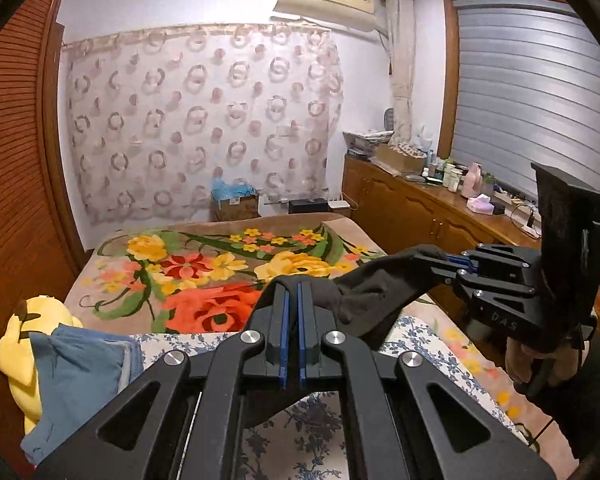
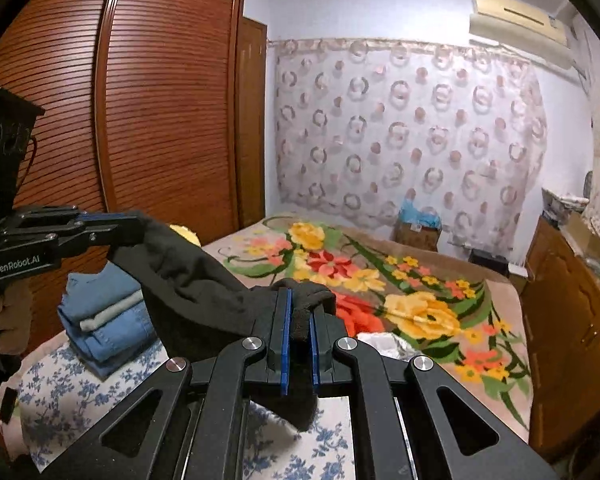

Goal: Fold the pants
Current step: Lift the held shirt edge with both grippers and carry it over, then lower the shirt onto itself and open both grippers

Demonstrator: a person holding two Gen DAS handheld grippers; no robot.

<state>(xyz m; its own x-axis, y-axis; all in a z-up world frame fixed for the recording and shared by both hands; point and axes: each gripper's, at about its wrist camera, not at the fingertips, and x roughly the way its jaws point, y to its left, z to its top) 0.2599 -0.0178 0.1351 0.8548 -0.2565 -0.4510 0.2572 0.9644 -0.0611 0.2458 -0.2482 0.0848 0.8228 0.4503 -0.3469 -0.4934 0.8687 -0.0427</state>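
Note:
Black pants point(image 1: 364, 296) hang in the air above the bed, stretched between both grippers. My left gripper point(image 1: 293, 286) is shut on one end of the black cloth. My right gripper point(image 2: 300, 300) is shut on the other end, with a fold of cloth pinched between its blue pads point(image 2: 286, 320). In the left wrist view the right gripper point(image 1: 446, 260) comes in from the right. In the right wrist view the left gripper point(image 2: 140, 220) comes in from the left, and the pants point(image 2: 188, 276) sag between the two. The rest of the garment hangs below, hidden by the grippers.
A bed with a floral blanket point(image 2: 400, 292) and a blue-flowered sheet point(image 2: 72, 392) lies below. A stack of folded blue clothes point(image 2: 108, 316) and a yellow plush toy point(image 1: 20, 344) sit at the left. A wooden wardrobe point(image 2: 140, 112) stands left, a cluttered wooden cabinet point(image 1: 432, 208) right.

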